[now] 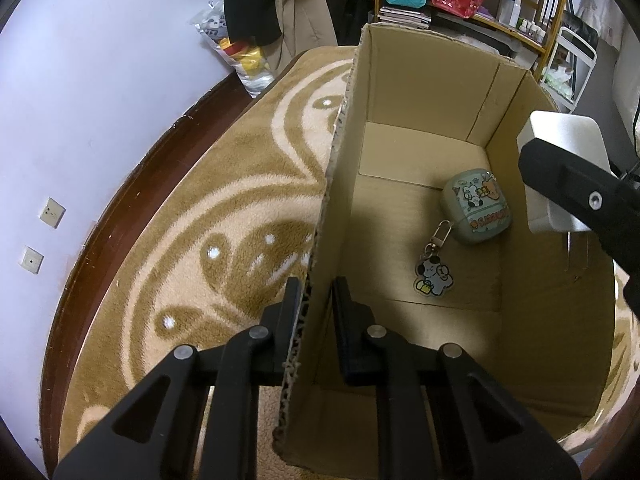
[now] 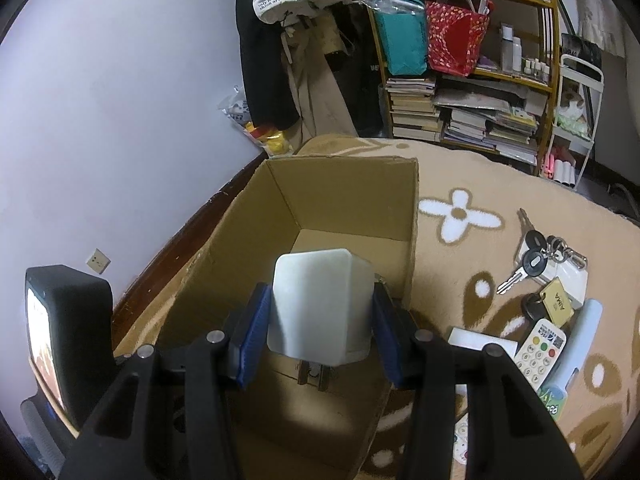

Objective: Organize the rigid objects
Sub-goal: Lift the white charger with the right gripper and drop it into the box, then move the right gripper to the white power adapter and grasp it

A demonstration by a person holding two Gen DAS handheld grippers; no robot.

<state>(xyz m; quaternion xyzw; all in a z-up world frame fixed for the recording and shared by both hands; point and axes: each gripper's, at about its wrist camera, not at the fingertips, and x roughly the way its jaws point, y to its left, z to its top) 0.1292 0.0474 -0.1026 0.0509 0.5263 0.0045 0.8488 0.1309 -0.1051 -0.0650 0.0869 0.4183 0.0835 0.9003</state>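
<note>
Carpet (image 2: 500, 184) under cardboard box (image 1: 420, 80), bookshelf (image 2: 472, 92) behind.

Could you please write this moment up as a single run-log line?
left tool: shut on cardboard box wall | right tool: holds white charger over box | inside: earbud case with keychain | keys: on rug

Rough corrugated cardboard box (image 1: 420, 92), fluffy pile rug (image 1: 224, 208), smooth matt white plastic charger (image 2: 320, 304).

White charger (image 2: 318, 306) above open carton (image 2: 352, 196)
</note>
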